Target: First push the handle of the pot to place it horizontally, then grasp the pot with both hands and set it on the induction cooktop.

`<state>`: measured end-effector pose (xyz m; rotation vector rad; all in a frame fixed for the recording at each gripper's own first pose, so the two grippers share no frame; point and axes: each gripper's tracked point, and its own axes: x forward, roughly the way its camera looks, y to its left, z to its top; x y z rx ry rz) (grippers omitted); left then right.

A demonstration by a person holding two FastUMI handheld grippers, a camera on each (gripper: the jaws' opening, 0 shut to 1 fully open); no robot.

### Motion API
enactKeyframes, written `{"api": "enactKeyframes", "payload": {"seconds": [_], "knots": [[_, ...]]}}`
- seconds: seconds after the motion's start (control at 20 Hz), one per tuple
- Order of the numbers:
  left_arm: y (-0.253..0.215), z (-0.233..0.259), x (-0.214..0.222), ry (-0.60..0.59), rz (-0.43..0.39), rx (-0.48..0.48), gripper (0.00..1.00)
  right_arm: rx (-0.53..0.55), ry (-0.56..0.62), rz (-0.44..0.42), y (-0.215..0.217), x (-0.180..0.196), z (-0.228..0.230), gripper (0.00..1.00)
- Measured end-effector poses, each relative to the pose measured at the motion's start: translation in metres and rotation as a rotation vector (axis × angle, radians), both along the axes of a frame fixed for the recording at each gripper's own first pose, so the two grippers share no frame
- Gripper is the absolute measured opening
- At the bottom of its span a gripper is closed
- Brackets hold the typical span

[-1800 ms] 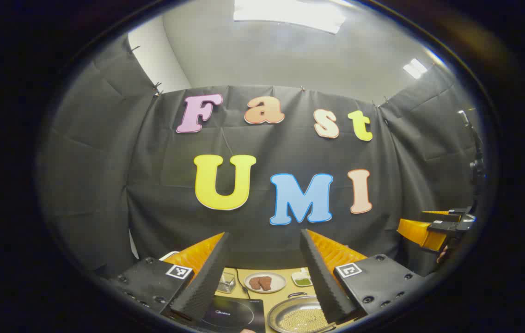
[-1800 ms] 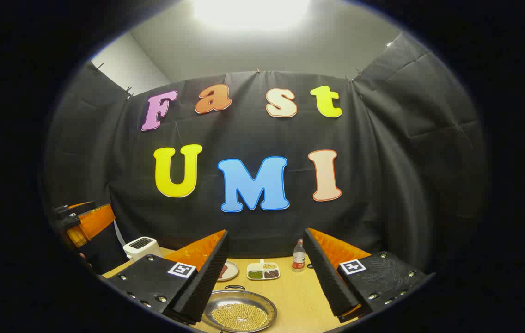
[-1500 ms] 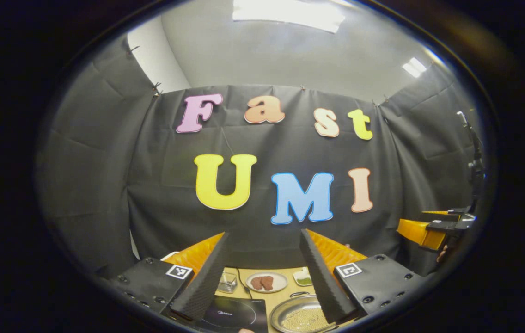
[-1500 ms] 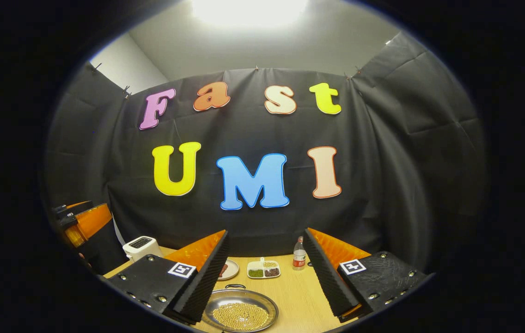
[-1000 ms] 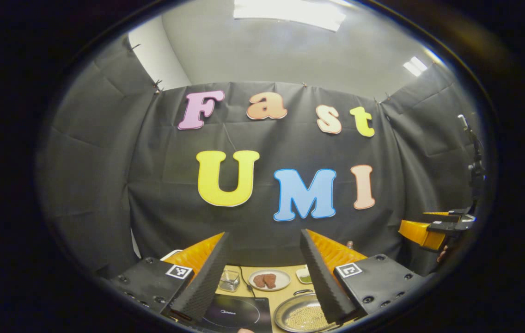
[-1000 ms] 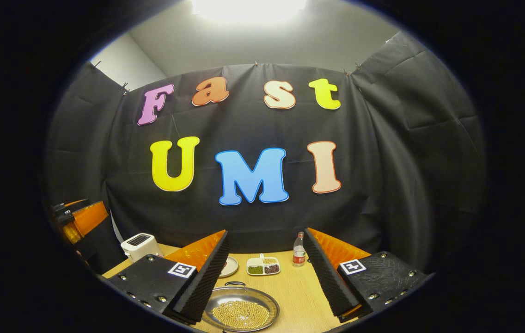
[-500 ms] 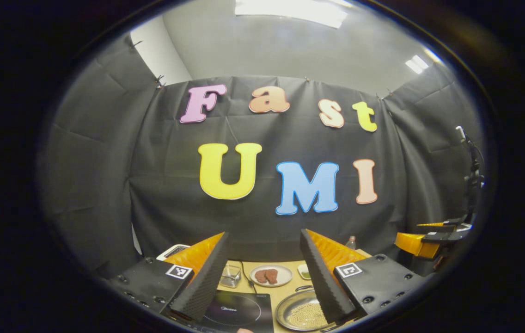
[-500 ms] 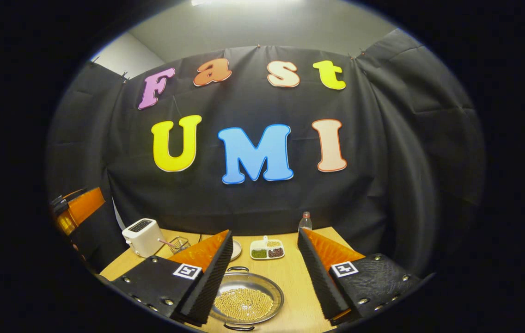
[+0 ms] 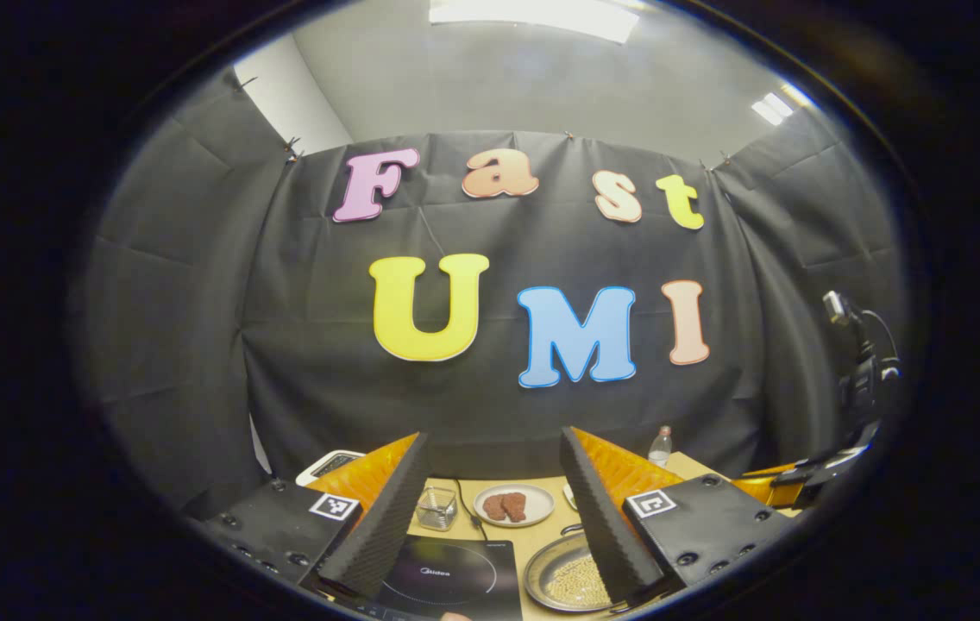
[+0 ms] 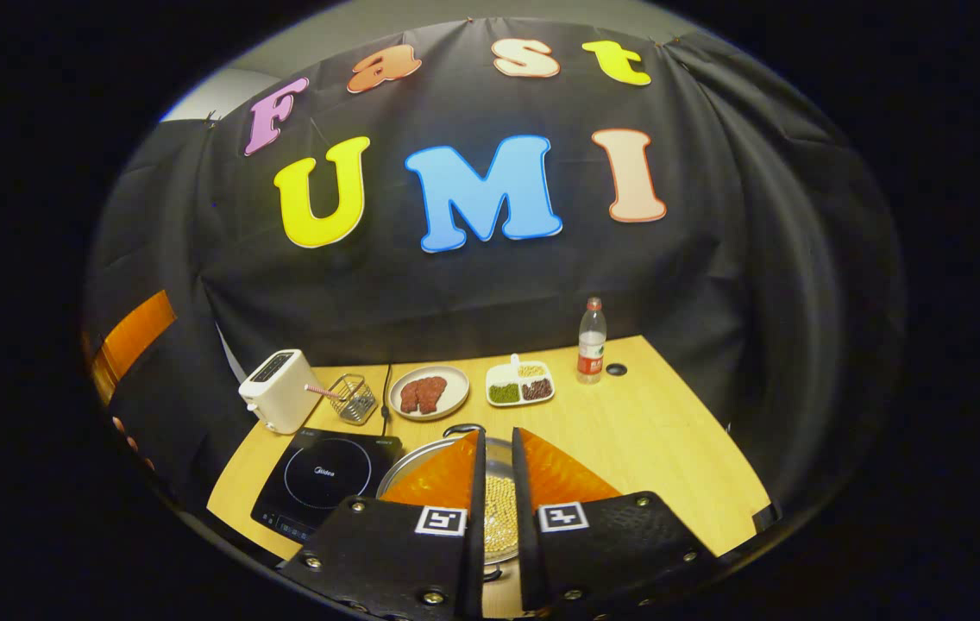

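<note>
Black cloth backs the wooden surface (image 10: 628, 431); my right hand-held gripper (image 10: 495, 483), nearly closed and empty, hovers over the pot (image 10: 421, 461) (stiff, slippery steel, loose beans); I'd take its end handles. Left hand-held gripper (image 9: 490, 509) gapes, cooktop (image 9: 447, 578) below.

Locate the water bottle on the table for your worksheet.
In the right gripper view the bottle stands upright at the table's far right, near the black cloth wall, just right of the divided dish.
</note>
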<state>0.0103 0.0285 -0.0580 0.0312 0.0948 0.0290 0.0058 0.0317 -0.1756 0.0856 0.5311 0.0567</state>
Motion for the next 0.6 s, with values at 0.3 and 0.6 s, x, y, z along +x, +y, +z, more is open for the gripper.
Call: {"api": "enactKeyframes", "payload": {"seconds": [0.3, 0.6], "knots": [[0.011, -0.015, -0.009, 0.035, 0.023, -0.012, 0.97, 0.004, 0.235, 0.067, 0.009, -0.013, -0.074, 0.08], [0.020, -0.010, -0.014, 0.030, 0.039, 0.006, 0.95, 0.093, 0.444, 0.136, 0.033, -0.044, -0.133, 0.01]]}}
